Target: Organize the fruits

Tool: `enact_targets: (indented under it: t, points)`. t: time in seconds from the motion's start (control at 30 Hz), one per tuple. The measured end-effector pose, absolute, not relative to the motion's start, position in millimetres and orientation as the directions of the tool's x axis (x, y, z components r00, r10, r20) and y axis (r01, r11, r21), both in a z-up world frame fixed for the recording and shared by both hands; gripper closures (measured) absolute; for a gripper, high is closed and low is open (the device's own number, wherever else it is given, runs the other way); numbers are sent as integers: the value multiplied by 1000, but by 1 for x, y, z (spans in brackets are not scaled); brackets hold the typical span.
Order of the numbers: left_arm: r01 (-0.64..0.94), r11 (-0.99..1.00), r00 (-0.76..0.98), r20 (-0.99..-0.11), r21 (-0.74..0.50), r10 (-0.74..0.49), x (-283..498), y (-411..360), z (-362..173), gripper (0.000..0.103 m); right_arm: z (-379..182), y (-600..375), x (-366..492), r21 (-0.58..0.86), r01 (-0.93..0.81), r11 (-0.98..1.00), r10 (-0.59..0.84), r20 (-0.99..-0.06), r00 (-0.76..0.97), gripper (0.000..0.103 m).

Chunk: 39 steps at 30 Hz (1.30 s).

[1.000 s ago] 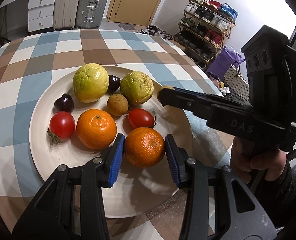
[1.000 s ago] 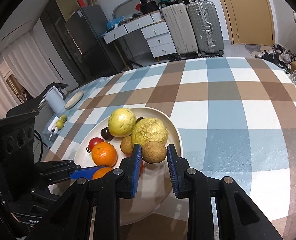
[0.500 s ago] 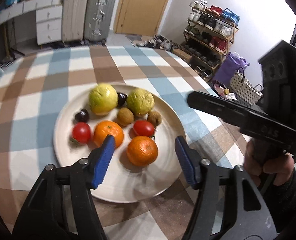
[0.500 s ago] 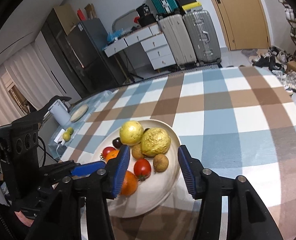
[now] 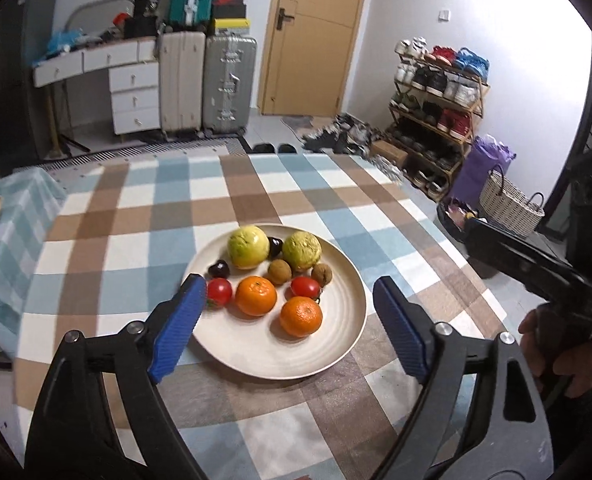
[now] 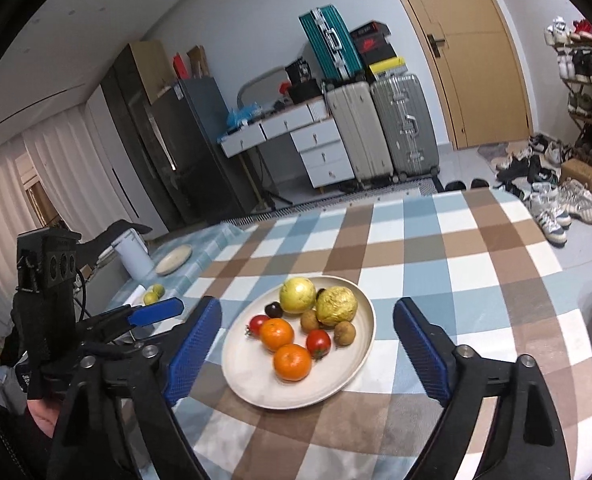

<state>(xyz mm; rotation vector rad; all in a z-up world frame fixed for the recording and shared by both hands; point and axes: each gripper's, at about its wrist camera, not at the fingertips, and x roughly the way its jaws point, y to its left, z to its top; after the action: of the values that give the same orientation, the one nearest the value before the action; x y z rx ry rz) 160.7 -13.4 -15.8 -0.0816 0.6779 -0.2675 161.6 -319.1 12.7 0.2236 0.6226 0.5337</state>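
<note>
1. On the checked tablecloth (image 5: 144, 216) sits a cream plate (image 5: 336, 344), and every fruit of the task lies on it, grouped toward its far half.
2. Two yellow-green guavas (image 5: 248, 247) are farthest, with two dark plums (image 5: 219, 269) beside them; two brown kiwis (image 5: 279, 272) sit mid-plate; two tomatoes (image 5: 219, 292) and two oranges (image 5: 301, 316) lie nearest.
3. Both claws hang above the near rim, clear of the fruit. The left gripper (image 5: 288, 320) has its jaws spreading apart with nothing between them; the right gripper (image 6: 308, 344) is likewise widening and empty.
4. By my reading the sorting looks done, like with like, so the step in hand is to back away cleanly.
5. To do that well, keep the blue pads (image 6: 194, 348) wide and lift straight off before swinging sideways, so no finger clips the near orange (image 6: 292, 362) or the rim.
6. The round fruits would roll easily; a nudge to the plate could scatter the pairs.
7. The two tools sit close together, so draw them apart from each other.
</note>
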Motion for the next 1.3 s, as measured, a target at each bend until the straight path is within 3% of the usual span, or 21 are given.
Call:
enact_targets:
  t: [0.13,0.27,0.6,0.93,1.3]
  points:
    - [203,966,782,-567,-161,-259,139,-6,1,16,28,-320,140,336,-415,846,532,-458,712,4]
    - [176,971,829,-509,-159,-233,114,2,19,1,42,-322,121,318,-421,850,523,-412,746,1]
    - [120,985,903,-399,-123,-159,71,16,45,1,61,-316,83,240,-430,870,489,-310,816,0]
    - [51,989,958,-272,-139,-88,39,44,37,1,55,-320,54,181,-399,899,432,-212,877,0]
    - [4,998,966,-258,-67,-22,27,50,-8,1,31,-321,41,95,-354,930,365,-165,916,0]
